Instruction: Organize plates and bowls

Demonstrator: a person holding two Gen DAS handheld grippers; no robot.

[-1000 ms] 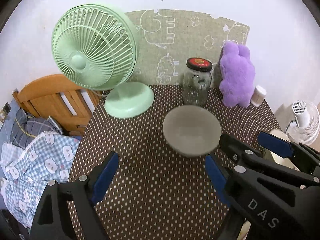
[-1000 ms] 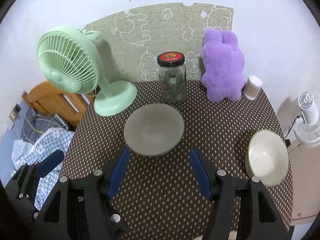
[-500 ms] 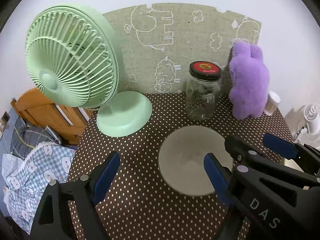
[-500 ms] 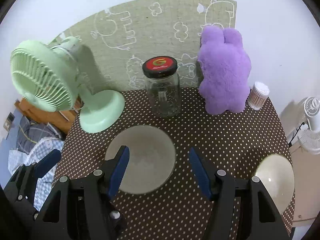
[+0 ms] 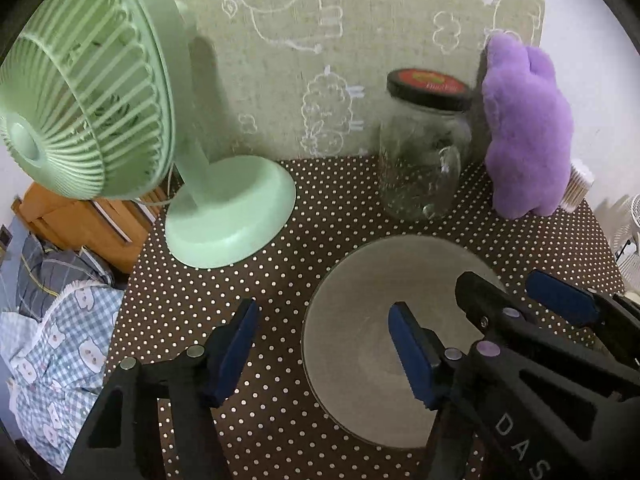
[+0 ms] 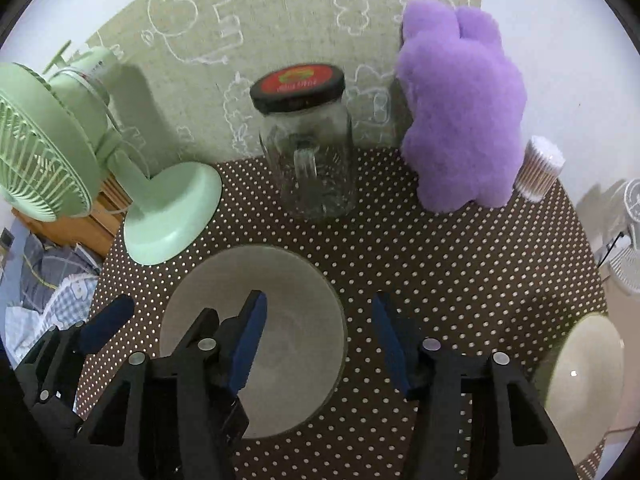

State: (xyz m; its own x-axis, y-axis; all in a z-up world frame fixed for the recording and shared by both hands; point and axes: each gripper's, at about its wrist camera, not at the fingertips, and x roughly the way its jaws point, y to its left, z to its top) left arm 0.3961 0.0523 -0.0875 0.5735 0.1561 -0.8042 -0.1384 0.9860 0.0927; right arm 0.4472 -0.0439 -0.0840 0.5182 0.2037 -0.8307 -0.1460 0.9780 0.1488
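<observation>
Bowl (image 6: 280,312), grey, sits near the table's front; the left gripper (image 5: 320,344) and right gripper (image 6: 318,340) each straddle a side of its rim, jaws closing, pads not yet touching. Squeeze evenly from both sides. Beyond stand a jar (image 6: 308,148) and fan (image 5: 92,92).

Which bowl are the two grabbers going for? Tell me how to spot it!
Find the big green fan on the dotted table. In front of the glass jar sits the grey bowl. It is dull and middle-placed; the other bowl is shiny cream, at the table's right edge.
</observation>
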